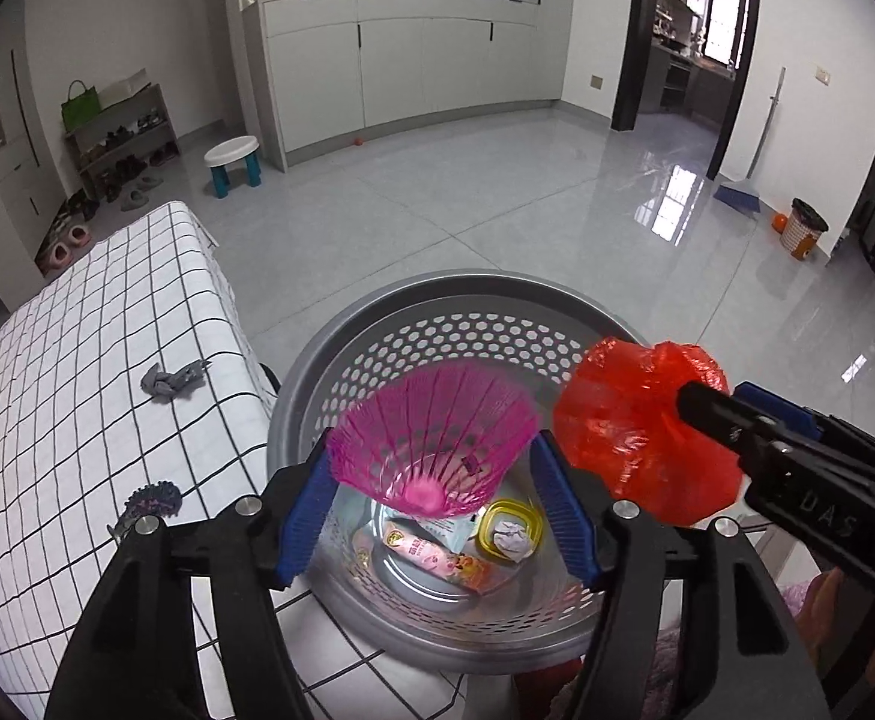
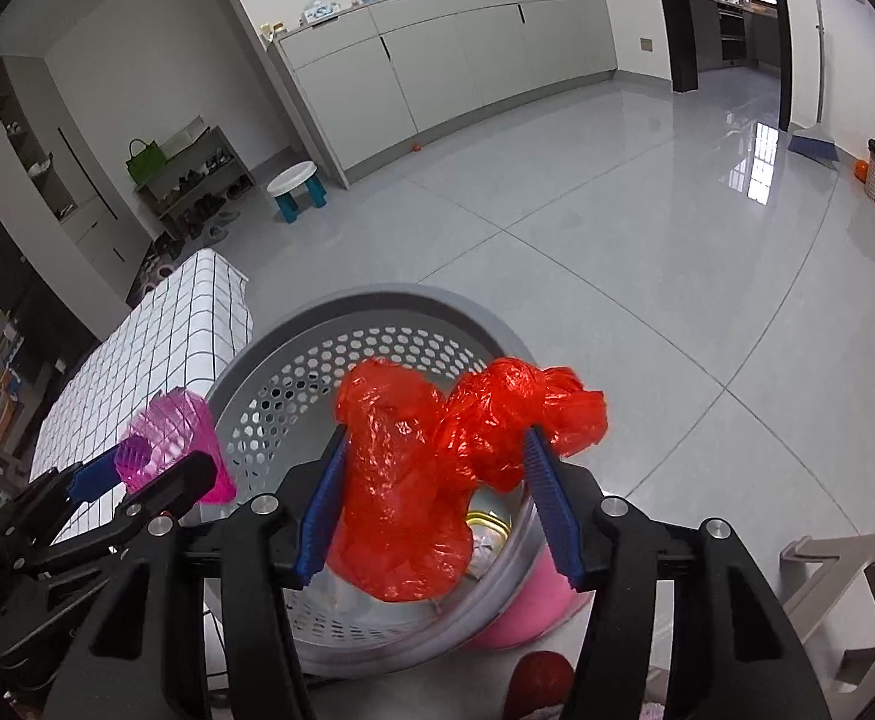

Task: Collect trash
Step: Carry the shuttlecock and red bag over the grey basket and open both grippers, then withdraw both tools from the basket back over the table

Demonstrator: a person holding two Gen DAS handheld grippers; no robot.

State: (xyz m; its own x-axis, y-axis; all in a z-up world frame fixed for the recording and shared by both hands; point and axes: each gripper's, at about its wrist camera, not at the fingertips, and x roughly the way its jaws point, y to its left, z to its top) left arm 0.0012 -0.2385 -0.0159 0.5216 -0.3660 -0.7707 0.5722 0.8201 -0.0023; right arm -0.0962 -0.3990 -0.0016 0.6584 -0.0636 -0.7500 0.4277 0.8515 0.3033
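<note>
A grey perforated basket (image 1: 455, 312) stands beside the checked table; it also shows in the right wrist view (image 2: 293, 384). Inside it lie a snack wrapper (image 1: 437, 558) and a yellow lid with crumpled paper (image 1: 509, 531). My left gripper (image 1: 431, 492) is shut on a pink ribbed plastic cup (image 1: 431, 438), held over the basket's mouth; the cup also shows in the right wrist view (image 2: 179, 444). My right gripper (image 2: 437, 492) is shut on a crumpled red plastic bag (image 2: 425, 480), held over the basket; the bag also shows in the left wrist view (image 1: 635, 432).
A table with a white checked cloth (image 1: 77, 372) stands left of the basket, with a grey crumpled scrap (image 1: 170, 381) and a dark spiky item (image 1: 149, 501) on it. Beyond are a tiled floor, a small stool (image 1: 233, 162), a broom (image 1: 737, 192) and a bin (image 1: 803, 228).
</note>
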